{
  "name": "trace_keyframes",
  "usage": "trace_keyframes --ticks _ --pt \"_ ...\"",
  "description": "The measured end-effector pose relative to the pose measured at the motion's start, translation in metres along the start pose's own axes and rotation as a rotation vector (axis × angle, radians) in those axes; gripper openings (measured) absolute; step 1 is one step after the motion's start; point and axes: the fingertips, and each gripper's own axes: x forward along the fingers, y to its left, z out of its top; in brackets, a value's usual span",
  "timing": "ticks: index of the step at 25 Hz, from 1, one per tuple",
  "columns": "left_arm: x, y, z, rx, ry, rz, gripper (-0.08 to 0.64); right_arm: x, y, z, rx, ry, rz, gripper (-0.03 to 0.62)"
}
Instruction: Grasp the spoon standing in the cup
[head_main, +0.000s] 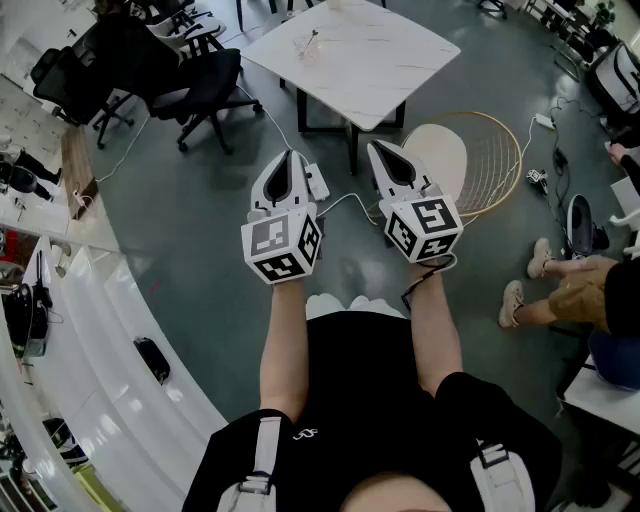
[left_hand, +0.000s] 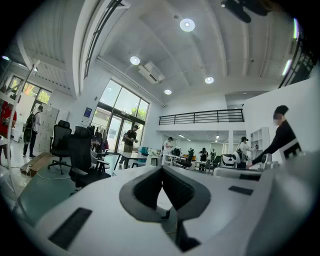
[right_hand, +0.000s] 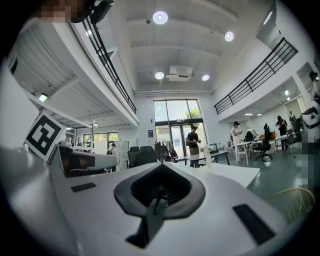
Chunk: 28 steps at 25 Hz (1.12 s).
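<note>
1. Presently the spoon (head_main: 313, 37) is standing in the cup (head_main: 306, 45) on the table (head_main: 390, 60), well ahead and barely discernible.
2. The left gripper (head_main: 290, 156) and right gripper (head_main: 373, 148) are hovering short of it, side by side, with their jaws pressed together on nothing, evidently awaiting the approach.

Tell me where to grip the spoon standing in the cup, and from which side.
Grip the spoon by the handle end that rises out of the cup, probably coming down from above: the cup wall blocks the lower part, and only that end is free.
</note>
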Motion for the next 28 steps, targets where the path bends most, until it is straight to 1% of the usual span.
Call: trace_keyframes --ticks 6,9,12,15,17,19,21,24,28 --pt "-0.001 -0.012 0.007 -0.012 -0.013 -0.025 0.015 -0.006 -0.005 0.001 -0.001 0.004 0.005 0.006" --pt "0.0 -0.009 0.011 -0.018 -0.021 -0.014 0.015 -0.006 -0.01 -0.003 0.028 0.024 0.01 0.006" --pt "-0.002 -0.006 0.01 -0.018 -0.009 0.004 0.015 -0.008 -0.016 -0.006 0.066 0.029 -0.002 0.006" --pt "-0.001 -0.004 0.01 -0.005 -0.008 0.004 0.015 -0.005 -0.023 -0.004 0.07 0.019 -0.014 0.006" --pt "-0.001 0.002 0.01 -0.019 -0.013 0.008 0.015 0.0 -0.022 -0.005 0.064 0.019 -0.009 0.006" --pt "-0.004 0.015 0.015 -0.058 -0.032 0.031 0.015 0.002 -0.02 -0.007 0.059 0.025 0.007 0.006" --pt "-0.007 0.024 0.027 -0.077 -0.06 0.062 0.015 0.001 -0.024 -0.005 0.06 0.026 0.015 0.006" --pt "-0.007 0.028 0.038 -0.072 -0.086 0.083 0.015 0.001 -0.036 0.001 0.057 0.023 0.014 0.007" --pt "-0.002 0.027 0.042 -0.069 -0.104 0.081 0.015 0.01 -0.041 0.01 0.056 0.005 0.026 0.006"
